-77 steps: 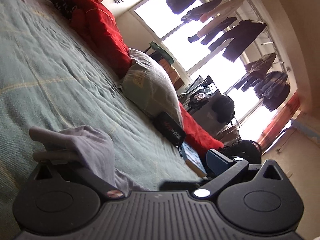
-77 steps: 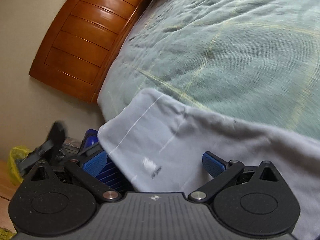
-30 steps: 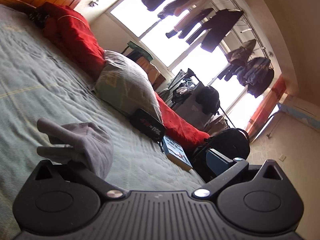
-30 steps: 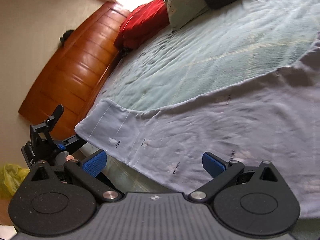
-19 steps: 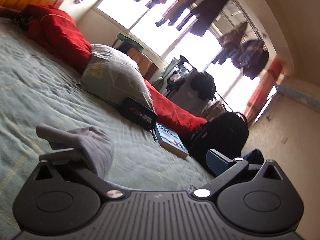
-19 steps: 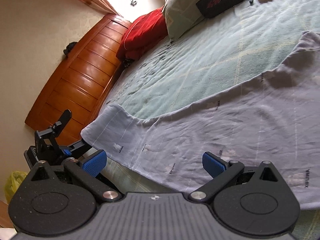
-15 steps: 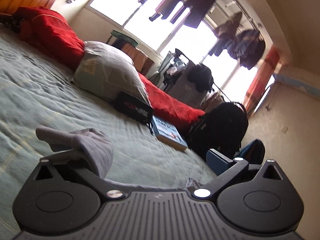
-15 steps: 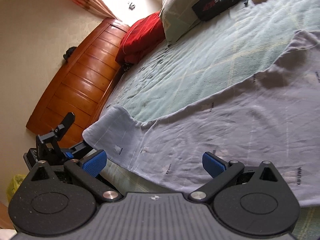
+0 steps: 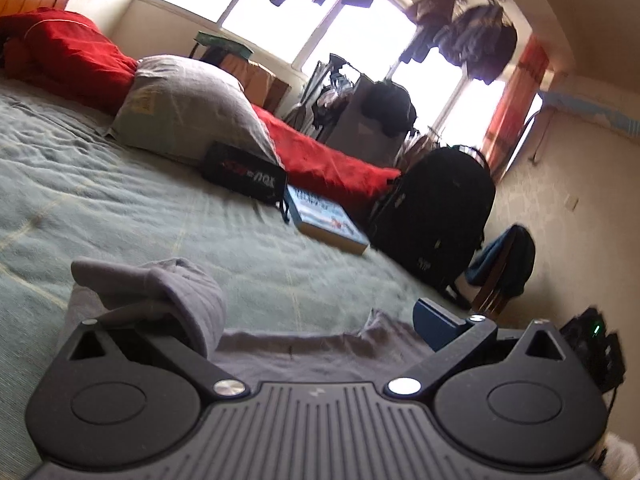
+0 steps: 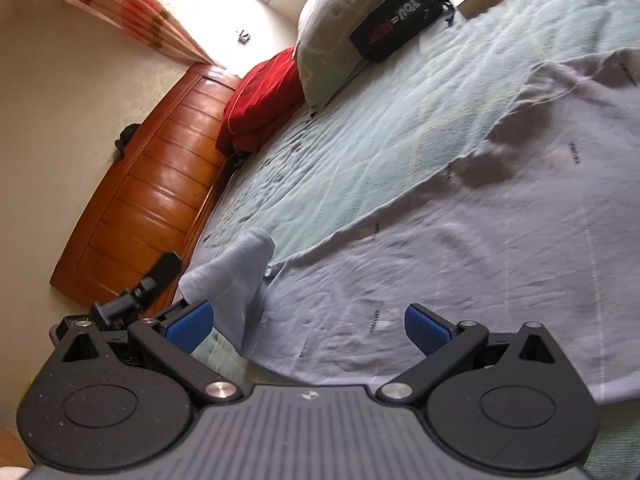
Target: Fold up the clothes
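The grey garment [image 10: 500, 240] is lying spread flat on the green bedspread [image 10: 380, 120], filling the right and lower centre of the right wrist frame, its printed marks facing up. One corner of it is standing up in a bunched fold at lower left of that frame, just beside the blue left pad [image 10: 188, 326].

The right gripper [image 10: 308, 324] is sitting low over the garment's near edge with its fingers wide apart, nothing between them.

In the left wrist frame, the left gripper [image 9: 276, 320] is showing its fingers spread apart as well; the right pad [image 9: 436, 322] is standing clear, while a fold of the garment [image 9: 168, 292] is draping over the left finger at lower left. Whether that finger is pinning cloth cannot be told. More of the cloth is lying flat between the fingers.

Further up that frame, a grey pillow [image 9: 188, 116], a black pouch [image 9: 244, 176] and a book [image 9: 328, 222] are resting on the bedspread, with red bedding [image 9: 64, 60] behind. A black backpack [image 9: 436, 216] is standing just beside the bed at centre right. A wooden headboard [image 10: 156, 200] is occupying the left of the right wrist frame.
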